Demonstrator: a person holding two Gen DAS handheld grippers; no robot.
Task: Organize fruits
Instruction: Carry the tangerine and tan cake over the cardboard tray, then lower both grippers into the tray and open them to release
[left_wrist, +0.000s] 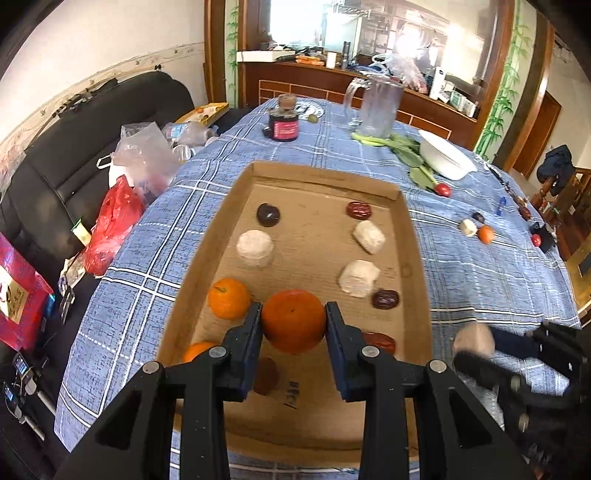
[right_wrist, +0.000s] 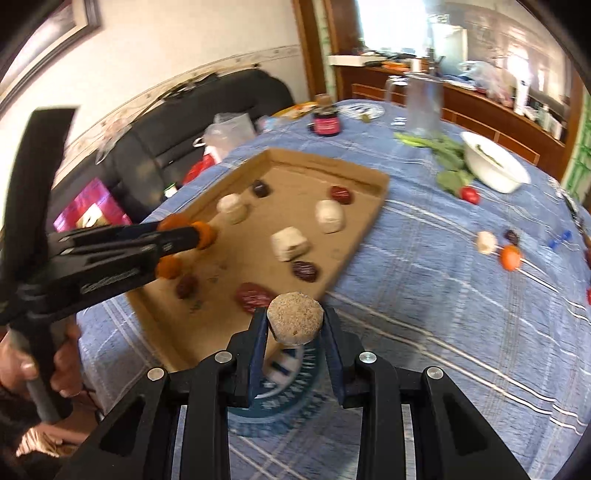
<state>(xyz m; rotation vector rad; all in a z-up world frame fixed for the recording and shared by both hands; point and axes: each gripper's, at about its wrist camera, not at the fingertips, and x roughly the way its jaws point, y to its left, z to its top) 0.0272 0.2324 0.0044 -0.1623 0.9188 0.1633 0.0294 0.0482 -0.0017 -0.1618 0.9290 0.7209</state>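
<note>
Placement step: left gripper (left_wrist: 293, 314) is pinching a tangerine (left_wrist: 293, 320), right gripper (right_wrist: 294, 321) a beige cake (right_wrist: 294, 316); next, releasing both inside the cardboard tray (left_wrist: 325, 173), at its six-o'clock end.

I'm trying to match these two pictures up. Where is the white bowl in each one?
Left wrist view: the white bowl sits upper right on the blue cloth, beside green leaves.
Right wrist view: the white bowl is also upper right, tilted, with leaves to its left.
Shared landmark: the cardboard tray, left of the bowl in both.
</note>
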